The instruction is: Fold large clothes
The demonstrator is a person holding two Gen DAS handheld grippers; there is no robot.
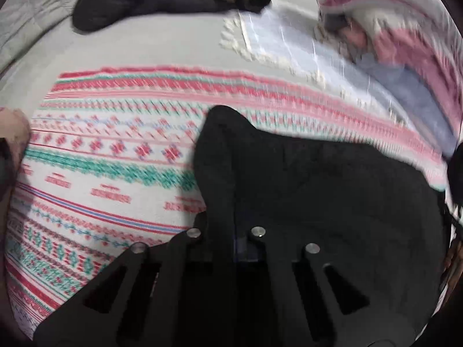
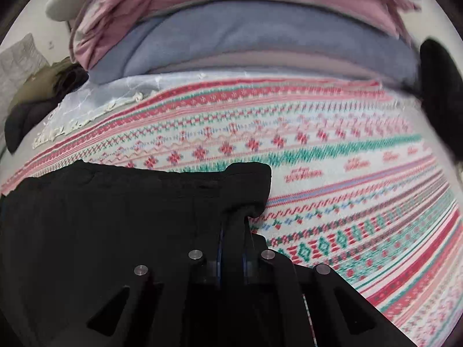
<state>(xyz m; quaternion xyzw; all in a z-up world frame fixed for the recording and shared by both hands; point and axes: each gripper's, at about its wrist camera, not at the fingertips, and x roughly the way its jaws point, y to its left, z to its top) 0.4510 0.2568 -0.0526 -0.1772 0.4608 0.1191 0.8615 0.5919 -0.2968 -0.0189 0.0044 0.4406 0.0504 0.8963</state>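
A black garment point(image 1: 318, 190) is held over a patterned red, green and white blanket point(image 1: 101, 150). My left gripper point(image 1: 228, 231) is shut on the black garment's left corner, which sticks up between the fingers. In the right wrist view my right gripper point(image 2: 231, 231) is shut on the garment's other corner point(image 2: 246, 185); the rest of the black cloth point(image 2: 101, 217) spreads to the left. Both gripper tips are hidden by the cloth. The patterned blanket point(image 2: 347, 173) lies beneath.
A dark jacket point(image 1: 139, 0) lies at the far edge of the grey bed sheet point(image 1: 144, 46). A white lace-edged cloth point(image 1: 275, 43) and a pile of pink and blue clothes point(image 1: 405, 57) lie at the right; the pile also shows in the right wrist view point(image 2: 231, 29).
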